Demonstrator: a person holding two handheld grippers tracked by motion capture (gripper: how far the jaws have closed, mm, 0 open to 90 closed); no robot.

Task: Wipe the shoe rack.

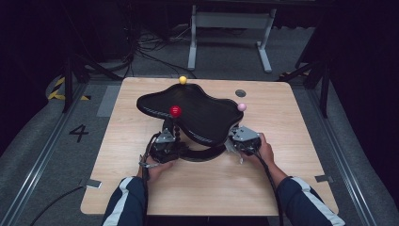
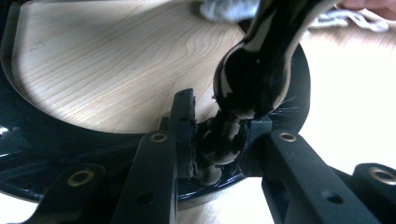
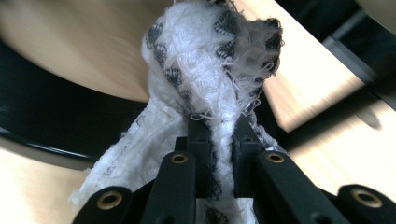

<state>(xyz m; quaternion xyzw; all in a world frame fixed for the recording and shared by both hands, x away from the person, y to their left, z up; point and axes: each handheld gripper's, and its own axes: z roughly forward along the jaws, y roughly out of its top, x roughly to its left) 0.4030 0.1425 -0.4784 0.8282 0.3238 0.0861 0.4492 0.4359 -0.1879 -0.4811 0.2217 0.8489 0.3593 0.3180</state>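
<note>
A glossy black wavy-edged tray (image 1: pixel 197 117) stands on a ring base (image 1: pixel 202 154) at the middle of the table. A red ball (image 1: pixel 175 111), a yellow ball (image 1: pixel 183 80) and a pink ball (image 1: pixel 242 107) sit at its edges. Below the red ball runs a black beaded stem (image 2: pixel 252 70), and my left gripper (image 2: pixel 218 122) is shut on it near its foot; in the high view that gripper (image 1: pixel 173 141) is at the tray's front left. My right gripper (image 3: pixel 219 128) is shut on a white cloth with black marks (image 3: pixel 210 65), at the tray's front right edge (image 1: pixel 233 143).
The light wooden table (image 1: pixel 207 188) has bare room in front of the stand and to both sides. A small dark round spot (image 1: pixel 240 92) lies at the back right. Beyond the table are a white frame (image 1: pixel 230 28) and cables on the floor.
</note>
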